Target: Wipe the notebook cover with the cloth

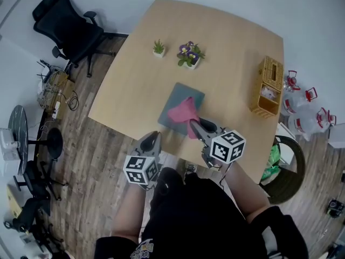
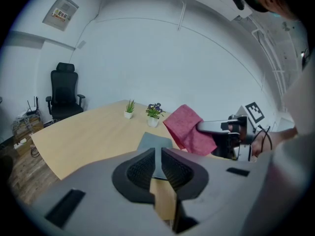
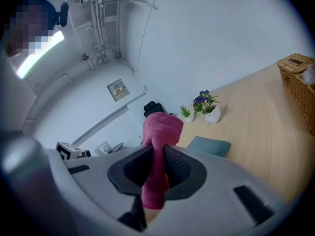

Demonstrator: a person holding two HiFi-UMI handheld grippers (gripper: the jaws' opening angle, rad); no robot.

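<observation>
**While the cloth [image 1: 182,112] hung from my right gripper [image 1: 195,124], the notebook [image 1: 173,99] lay flat**

As I looked down in the head view, the grey-blue notebook lay near the front edge of the worktop [image 1: 232,47]. The pink cloth covered its right-hand part. My left gripper [image 1: 153,139] hovered just off the worktop's edge.

In the left gripper view, that gripper [image 2: 157,154] was clenched on nothing, with the notebook [image 2: 153,141] beyond its tips. The cloth [image 2: 189,129] drooped from the right gripper over the cover; whether its hem touched I couldn't tell.

In the right gripper view, the gripper [image 3: 157,156] was clamped on a bunched fold of cloth [image 3: 161,129], the rest flopping over the tips. I judged it soft, light and limp, best pinched at a gathered bunch so a broad flap could drag. The notebook [image 3: 209,146] seemed thin and apt to slide on smooth wood, so pinning a bare corner looked wise.
</observation>
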